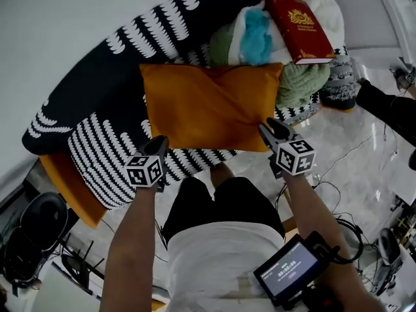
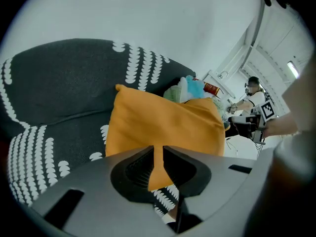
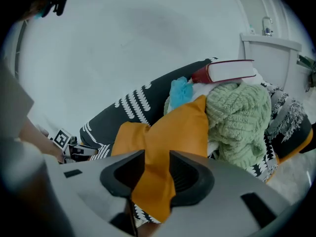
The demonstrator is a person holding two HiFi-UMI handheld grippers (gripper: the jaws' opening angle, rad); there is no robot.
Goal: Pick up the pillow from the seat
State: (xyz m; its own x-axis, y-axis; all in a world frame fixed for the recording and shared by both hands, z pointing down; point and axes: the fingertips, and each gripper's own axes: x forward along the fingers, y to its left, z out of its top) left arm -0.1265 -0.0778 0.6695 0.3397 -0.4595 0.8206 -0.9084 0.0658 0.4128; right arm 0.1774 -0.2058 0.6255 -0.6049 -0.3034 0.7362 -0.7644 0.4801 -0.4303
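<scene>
Nearest the person, at the seat's front edge, the left gripper [image 1: 160, 142] met the orange pillow [image 1: 208, 106] at its 7 o'clock corner. Its jaws were all but pressed together. Only a thin sliver of orange showed through the slit, and whether any cloth was nipped there I could not tell. At the pillow's 5 o'clock corner the right gripper [image 1: 268, 130] had its jaws partly spread. A fold of the orange cover filled the gap, though the pads did not seem to be squeezing it yet.

Beyond them the pillow lay flat across the black-and-white patterned seat [image 1: 104, 148], with its far long edge against the backrest. It looked light and soft, with loose filling under a smooth cover that was creased toward the middle. Held by thin corners alone it would probably sag and might slide out. A deeper bite into the seam at each near corner, one gripper on each, seemed the safer hold.

Farther off, at about 2 o'clock from the pillow, a green knitted throw [image 1: 302, 83] pressed against its far right corner. A blue fluffy thing [image 1: 257, 38] and a red book [image 1: 300, 28] sat on the heap above it. My guess was that lifting the pillow could drag the throw along or tip the book.
</scene>
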